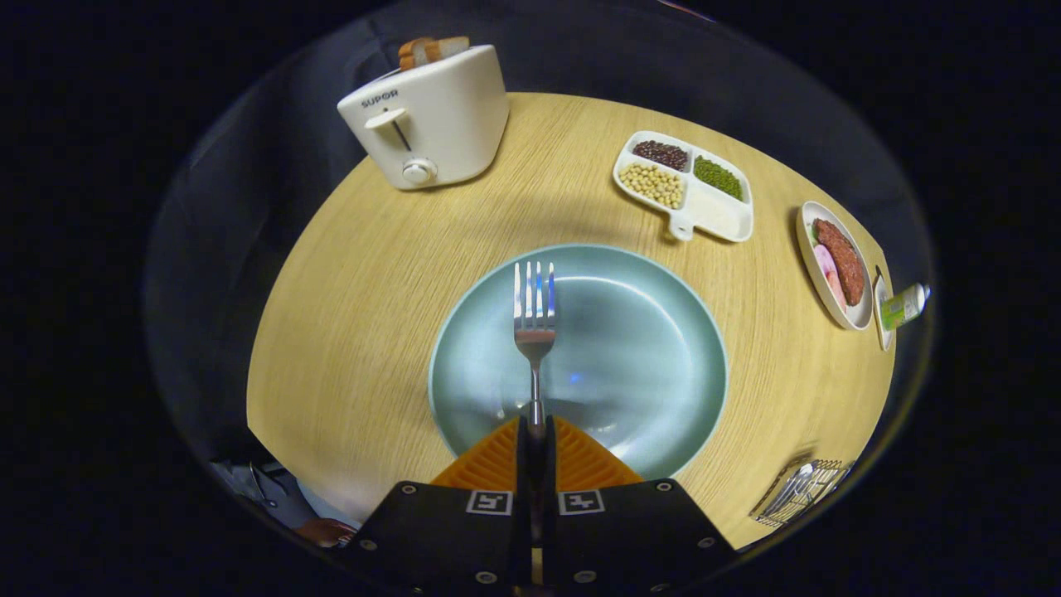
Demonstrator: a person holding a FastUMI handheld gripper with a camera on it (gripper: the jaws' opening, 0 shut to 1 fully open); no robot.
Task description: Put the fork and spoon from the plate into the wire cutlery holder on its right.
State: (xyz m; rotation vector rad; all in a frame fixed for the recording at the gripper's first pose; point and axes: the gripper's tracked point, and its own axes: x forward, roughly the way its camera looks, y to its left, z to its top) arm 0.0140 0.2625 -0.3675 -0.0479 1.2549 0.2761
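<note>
A metal fork (535,319) points away from me, its handle pinched between my two fingers, so my gripper (535,431) is shut on it. The fork hangs over the pale blue-green plate (663,365), which lies on the round wooden table just ahead of the fingers. The wire cutlery holder (802,491) stands to the right of my fingers near the table's edge. A shiny utensil, likely the spoon (792,485), rests inside it.
A white toaster (427,116) with bread in it stands beyond the plate to the left. A white divided dish of beans (684,184) sits beyond the plate on the right. Farther right lie an oval dish of meat (835,264) and a small green bottle (902,305).
</note>
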